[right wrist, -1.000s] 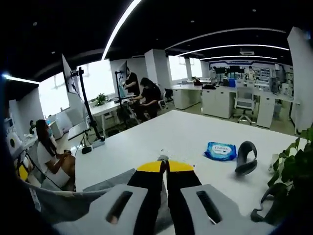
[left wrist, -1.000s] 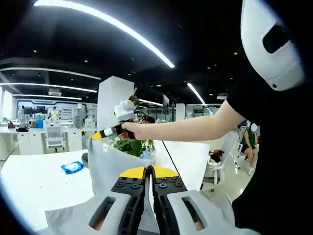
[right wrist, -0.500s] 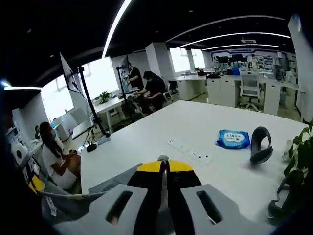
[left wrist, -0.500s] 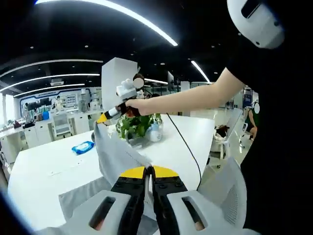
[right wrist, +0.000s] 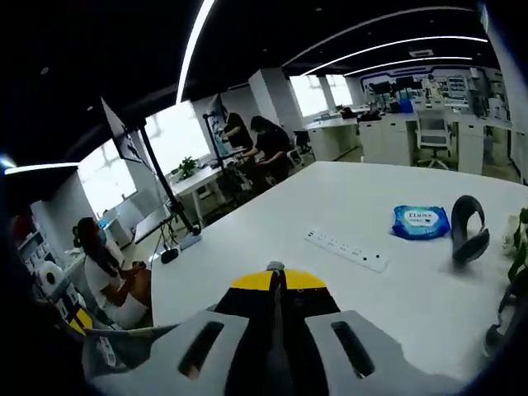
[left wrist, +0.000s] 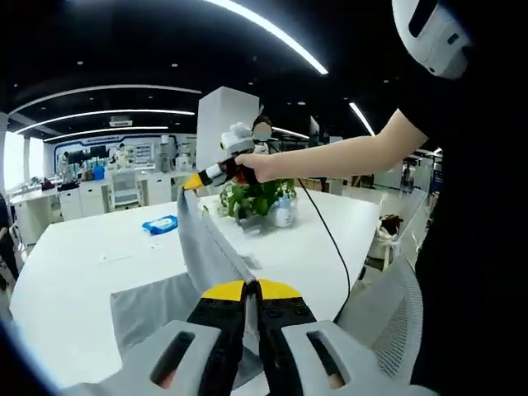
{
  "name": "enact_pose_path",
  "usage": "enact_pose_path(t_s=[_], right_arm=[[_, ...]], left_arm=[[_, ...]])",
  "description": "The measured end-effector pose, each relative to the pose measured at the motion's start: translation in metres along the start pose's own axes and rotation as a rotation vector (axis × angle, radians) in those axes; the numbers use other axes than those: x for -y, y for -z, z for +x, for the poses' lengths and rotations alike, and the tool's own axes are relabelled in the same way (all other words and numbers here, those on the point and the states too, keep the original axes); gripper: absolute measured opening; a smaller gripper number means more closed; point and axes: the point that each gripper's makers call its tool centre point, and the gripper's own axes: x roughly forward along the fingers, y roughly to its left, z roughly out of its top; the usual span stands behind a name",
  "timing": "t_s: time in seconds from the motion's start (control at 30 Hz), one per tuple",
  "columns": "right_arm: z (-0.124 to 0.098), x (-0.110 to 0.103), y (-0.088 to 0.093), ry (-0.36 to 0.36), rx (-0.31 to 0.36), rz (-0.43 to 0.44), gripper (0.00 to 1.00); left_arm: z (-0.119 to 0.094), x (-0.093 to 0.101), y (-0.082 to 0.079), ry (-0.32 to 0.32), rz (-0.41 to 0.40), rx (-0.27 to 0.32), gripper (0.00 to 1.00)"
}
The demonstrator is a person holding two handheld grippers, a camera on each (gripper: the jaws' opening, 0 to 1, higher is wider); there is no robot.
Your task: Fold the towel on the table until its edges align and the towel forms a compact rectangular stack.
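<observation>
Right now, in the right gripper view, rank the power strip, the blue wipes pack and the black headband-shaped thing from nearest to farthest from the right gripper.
1. Power strip: white, ahead and slightly right of the right gripper.
2. Blue wipes pack: farther right on the table.
3. Black headband-shaped thing: just beyond the pack, far right. These last two sit close together, so their order is less sure.

Left gripper (left wrist: 252, 286) pinching the towel (left wrist: 206, 256) with jaws closed, right gripper (left wrist: 195, 179) clamping its raised corner, arm (left wrist: 346, 157) reaching out

towel (left wrist: 165, 305) on table (left wrist: 74, 272), wipes pack (left wrist: 159, 223) behind, plant (left wrist: 256, 198) far right
</observation>
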Motion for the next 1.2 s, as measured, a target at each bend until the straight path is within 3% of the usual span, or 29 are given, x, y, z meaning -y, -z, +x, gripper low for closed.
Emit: enact_pose_path(t_s=[0.2,0.77,1.2], right_arm=[[0.012,-0.003,0.006,-0.025,-0.016,0.039,0.0],[0.049,-0.01,0.033,-0.037,-0.111,0.013,0.0],[0.083,-0.007,0.053,-0.018,-0.167,0.035,0.0]], left_arm=[[-0.008,-0.008,0.011,-0.046,0.007,-0.022,0.04],[-0.023,-0.029,0.059,-0.156,-0.112,-0.069,0.04],[-0.031,-0.061,0.094,-0.242,-0.196,-0.098,0.04]])
